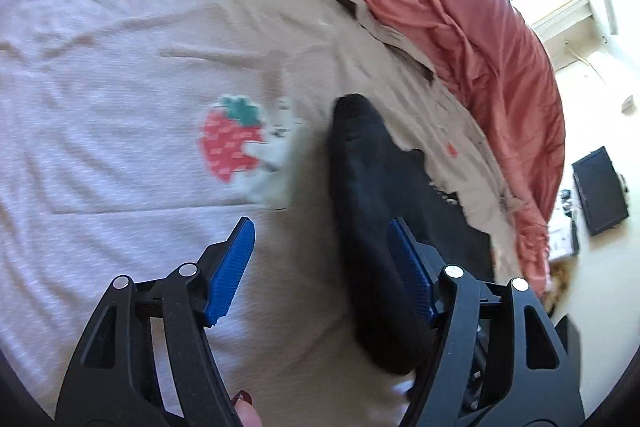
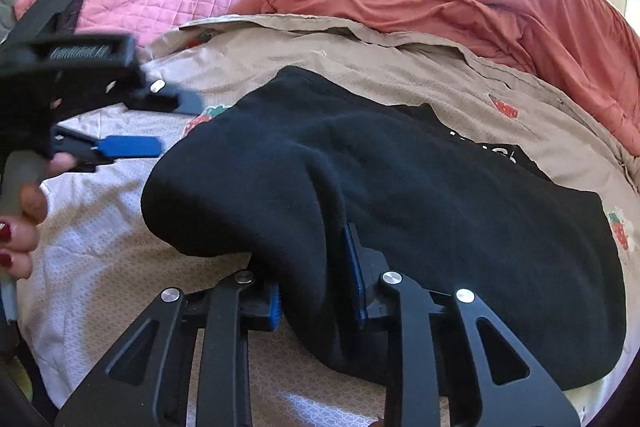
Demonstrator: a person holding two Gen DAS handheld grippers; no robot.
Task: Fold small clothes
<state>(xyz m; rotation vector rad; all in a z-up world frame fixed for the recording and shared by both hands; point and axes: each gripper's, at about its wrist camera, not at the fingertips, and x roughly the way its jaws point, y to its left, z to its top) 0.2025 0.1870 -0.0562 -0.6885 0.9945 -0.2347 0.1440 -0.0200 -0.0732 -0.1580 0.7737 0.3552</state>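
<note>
Lying on the bedsheet (image 2: 120, 247), a black garment (image 2: 440, 195) was pinched by the right gripper (image 2: 318, 275); the left gripper (image 1: 320, 227) stood wide, empty, beside it.

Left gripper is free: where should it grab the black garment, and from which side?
Probably the raised fold of the black garment, its left-hand edge in the left wrist view. It stands up off the strawberry-print sheet, so pads can close across it. Come from the sheet side; the left gripper is open beside it. The right gripper already pinches a bunched fold nearer the person.
</note>
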